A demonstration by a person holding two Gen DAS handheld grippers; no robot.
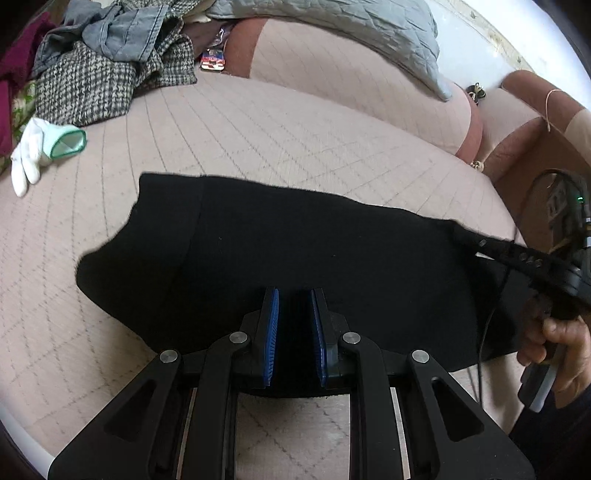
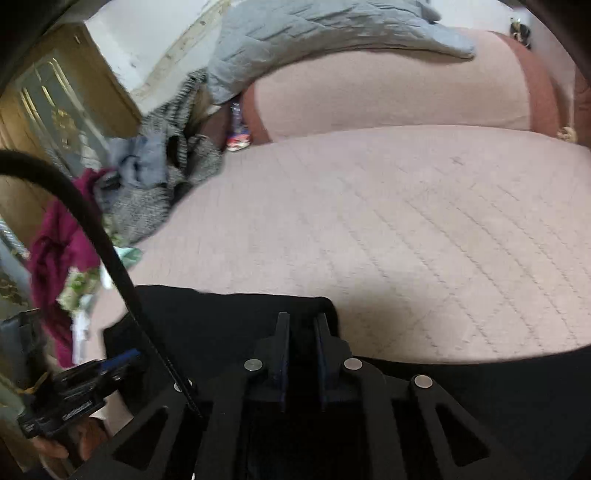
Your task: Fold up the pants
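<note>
Black pants (image 1: 288, 240) lie spread on the pink quilted sofa seat (image 1: 258, 140), folded into a broad band. My left gripper (image 1: 295, 299) has its blue-padded jaws closed on the pants' near edge, with black cloth filling the gap. My right gripper (image 2: 302, 321) grips the pants (image 2: 221, 317) at their far right corner, with cloth between the jaws. The right gripper also shows in the left wrist view (image 1: 517, 254), at the pants' right end, held by a hand.
A pile of clothes (image 1: 103, 70) lies at the seat's far left, with a white glove (image 1: 40, 147) beside it. A grey quilted blanket (image 1: 332, 26) drapes over the sofa back. A black cable (image 2: 92, 229) arcs across the right wrist view.
</note>
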